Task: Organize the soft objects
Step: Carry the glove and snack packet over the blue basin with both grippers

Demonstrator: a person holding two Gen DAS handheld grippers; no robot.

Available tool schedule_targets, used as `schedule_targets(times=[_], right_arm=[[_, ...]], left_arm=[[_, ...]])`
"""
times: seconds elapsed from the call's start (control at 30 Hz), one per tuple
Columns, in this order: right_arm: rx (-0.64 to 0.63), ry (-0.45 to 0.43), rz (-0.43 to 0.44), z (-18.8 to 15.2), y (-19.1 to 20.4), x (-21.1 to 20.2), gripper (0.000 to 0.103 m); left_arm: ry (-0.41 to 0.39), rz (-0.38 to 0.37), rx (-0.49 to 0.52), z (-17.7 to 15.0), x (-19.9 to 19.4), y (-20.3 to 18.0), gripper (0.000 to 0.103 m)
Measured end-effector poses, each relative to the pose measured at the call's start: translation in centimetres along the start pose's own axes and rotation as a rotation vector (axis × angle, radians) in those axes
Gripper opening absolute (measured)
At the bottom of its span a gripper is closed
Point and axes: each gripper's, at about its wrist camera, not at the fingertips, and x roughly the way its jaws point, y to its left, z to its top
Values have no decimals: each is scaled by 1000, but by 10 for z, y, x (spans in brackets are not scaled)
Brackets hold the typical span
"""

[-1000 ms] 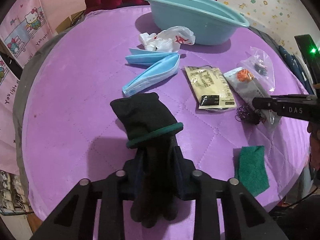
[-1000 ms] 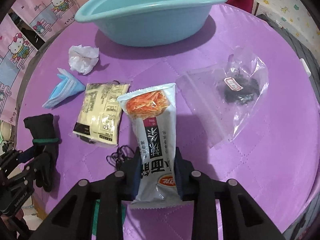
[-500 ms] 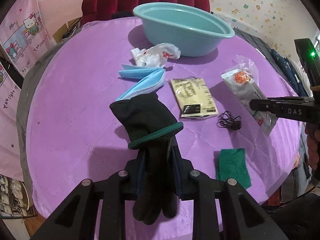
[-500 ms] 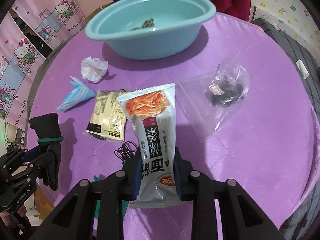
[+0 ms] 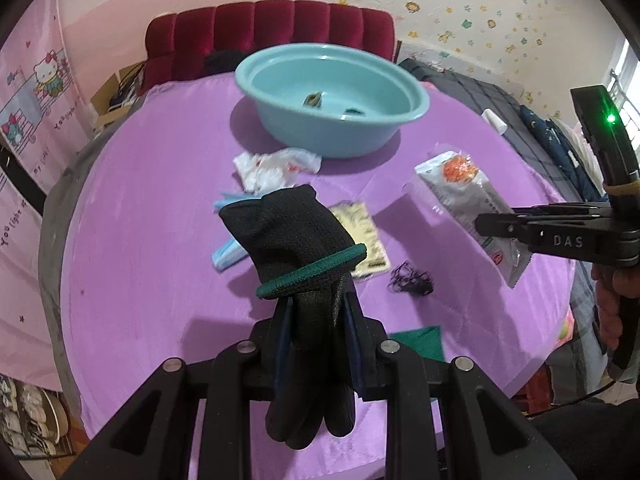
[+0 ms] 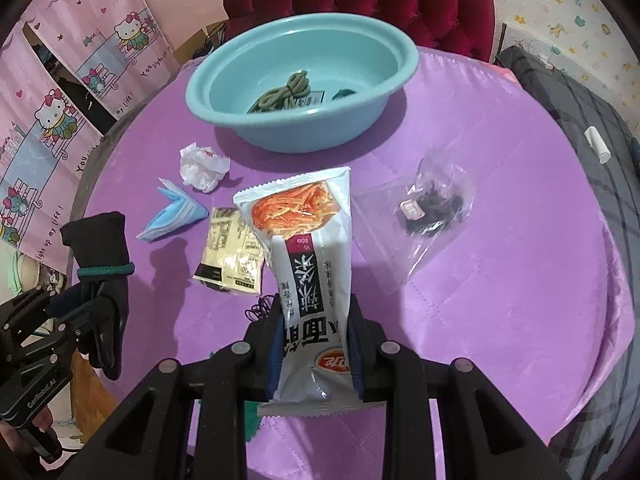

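My left gripper (image 5: 318, 344) is shut on a black glove (image 5: 296, 248) with a green cuff band and holds it above the purple table (image 5: 140, 240). The glove also shows in the right wrist view (image 6: 100, 256). My right gripper (image 6: 316, 348) is shut on a white noodle packet (image 6: 308, 256) with an orange picture, lifted off the table; it also shows in the left wrist view (image 5: 468, 200). A teal basin (image 6: 300, 80) stands at the back with a green cord bundle (image 6: 286, 92) inside.
On the table lie a crumpled white plastic bag (image 6: 202, 166), blue face masks (image 6: 172, 216), a yellow sachet (image 6: 232, 252), a clear bag with dark items (image 6: 428, 212), a black hair tie tangle (image 5: 412, 280) and a green cloth (image 5: 420, 342).
Both grippers have risen with their loads. The glove and the noodle packet are higher above the table, and the basin's inside has come into view.
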Motion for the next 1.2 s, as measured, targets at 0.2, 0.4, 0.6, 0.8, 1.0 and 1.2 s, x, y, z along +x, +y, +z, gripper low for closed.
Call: schedule_targets(times=[0.2,0.4,0.6,0.8,1.0,1.2], right_arm=[[-2,-27,-4,16,-1,-21,29],[1,-49,-6,35,-1,-34,29],[1,-79,-9,57,-1,-44,29],[5,-98,0,83,1,-44,29],[8,-99,9,109,5,-35,29],[23,-97,13,134,3,-21,29]], left_arm=[[-24,-16,41,23,-11,-14,27],[-48,-33,84,50,-17,-24,27],[-66,-45,120,77,-14,-31,27],[-79,-45,154,106,-6,-34,27],[-69,-51,168,130,9,-32,27],[-57,-62,168,151,26,-25,27]])
